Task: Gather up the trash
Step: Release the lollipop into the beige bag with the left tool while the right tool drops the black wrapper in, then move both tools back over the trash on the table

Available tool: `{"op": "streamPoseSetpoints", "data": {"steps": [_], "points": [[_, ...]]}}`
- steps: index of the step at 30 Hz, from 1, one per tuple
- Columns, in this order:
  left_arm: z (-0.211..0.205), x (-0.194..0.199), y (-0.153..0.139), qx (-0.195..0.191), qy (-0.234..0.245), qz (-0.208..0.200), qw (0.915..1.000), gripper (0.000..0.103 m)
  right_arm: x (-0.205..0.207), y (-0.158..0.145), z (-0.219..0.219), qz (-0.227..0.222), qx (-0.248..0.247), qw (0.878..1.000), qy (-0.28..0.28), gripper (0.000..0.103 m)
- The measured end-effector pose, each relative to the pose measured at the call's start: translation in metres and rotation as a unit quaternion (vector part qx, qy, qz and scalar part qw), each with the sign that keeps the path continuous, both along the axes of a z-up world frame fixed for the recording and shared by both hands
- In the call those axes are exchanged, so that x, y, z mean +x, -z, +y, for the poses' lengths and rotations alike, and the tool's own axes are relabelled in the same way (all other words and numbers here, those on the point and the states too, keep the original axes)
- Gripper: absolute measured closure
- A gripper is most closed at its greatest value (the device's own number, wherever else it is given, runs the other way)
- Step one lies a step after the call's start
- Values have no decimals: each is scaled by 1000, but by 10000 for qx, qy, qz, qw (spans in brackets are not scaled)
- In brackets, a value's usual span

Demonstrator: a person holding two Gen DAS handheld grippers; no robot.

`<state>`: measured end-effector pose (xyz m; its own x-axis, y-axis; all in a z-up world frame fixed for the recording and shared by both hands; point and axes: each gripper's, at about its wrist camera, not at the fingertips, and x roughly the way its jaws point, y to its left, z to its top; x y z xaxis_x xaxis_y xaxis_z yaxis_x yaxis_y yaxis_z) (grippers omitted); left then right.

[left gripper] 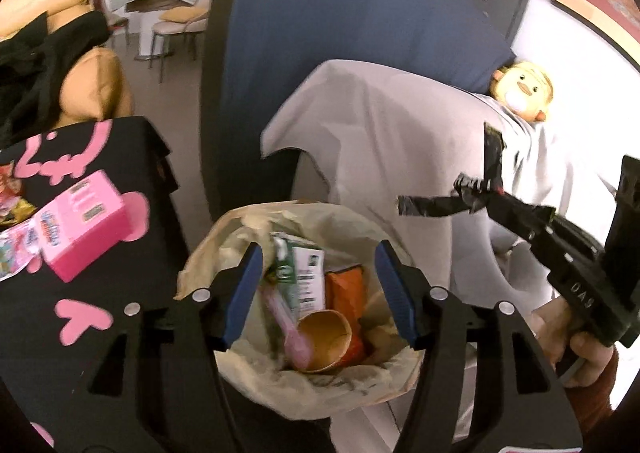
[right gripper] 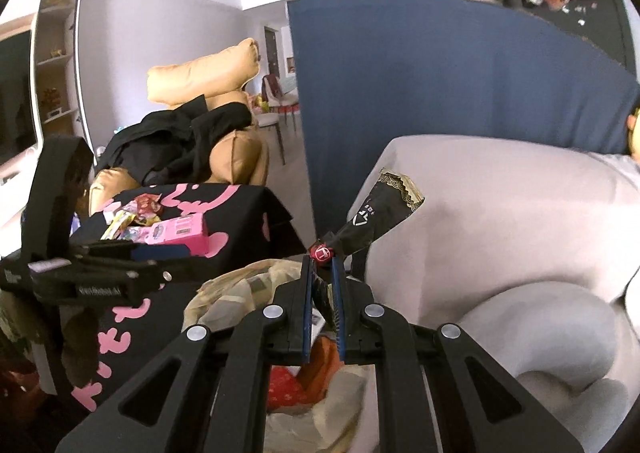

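Note:
A bin lined with a beige bag (left gripper: pixel 236 225) sits on the floor below my left gripper (left gripper: pixel 318 253), which is open and empty above it. Inside lie a green-white carton (left gripper: pixel 306 273), an orange packet (left gripper: pixel 346 285), a paper cup (left gripper: pixel 324 337) and a pink spoon (left gripper: pixel 288 325). My right gripper (right gripper: pixel 322 257) is shut on a black wrapper (right gripper: pixel 380 209) and holds it above the bin's bag (right gripper: pixel 224 285). In the left wrist view the right gripper (left gripper: pixel 496 197) holds the wrapper (left gripper: pixel 436 205) to the right of the bin.
A black table with pink print (left gripper: pixel 100 293) stands left of the bin, bearing a pink box (left gripper: pixel 86 225) and snack wrappers (right gripper: pixel 140 213). A grey-covered sofa (left gripper: pixel 380 133), a blue panel (left gripper: pixel 320 33), a tan armchair with black clothing (right gripper: pixel 192 133) and a duck toy (left gripper: pixel 522 89) surround it.

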<state>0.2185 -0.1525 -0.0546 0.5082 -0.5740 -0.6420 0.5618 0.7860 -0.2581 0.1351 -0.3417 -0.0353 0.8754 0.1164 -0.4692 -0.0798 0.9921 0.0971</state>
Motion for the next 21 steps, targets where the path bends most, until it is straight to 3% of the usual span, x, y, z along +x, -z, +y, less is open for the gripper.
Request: {"op": "streamPoseSetpoints", "data": {"steps": [11,17,19,20,21], "points": [[76,-16,-8,264,-509,-230,9981,46,38,40,40,652,271,9957,-601,92],[123,-18,-1,157,-904,-78,9958,46,56,58,51,885,386,9924,-765,91],[135,-17,3,119,-1029,-28,9946,46,64,65,53,1031,387,9908,-780,74],[142,-16,5,99,-1096,6,9939,46,65,67,54,1036,383,9910,-759,49],[149,-15,7,76,-1178,46,9930,46,65,67,53,1009,394,9914,-735,42]]}}
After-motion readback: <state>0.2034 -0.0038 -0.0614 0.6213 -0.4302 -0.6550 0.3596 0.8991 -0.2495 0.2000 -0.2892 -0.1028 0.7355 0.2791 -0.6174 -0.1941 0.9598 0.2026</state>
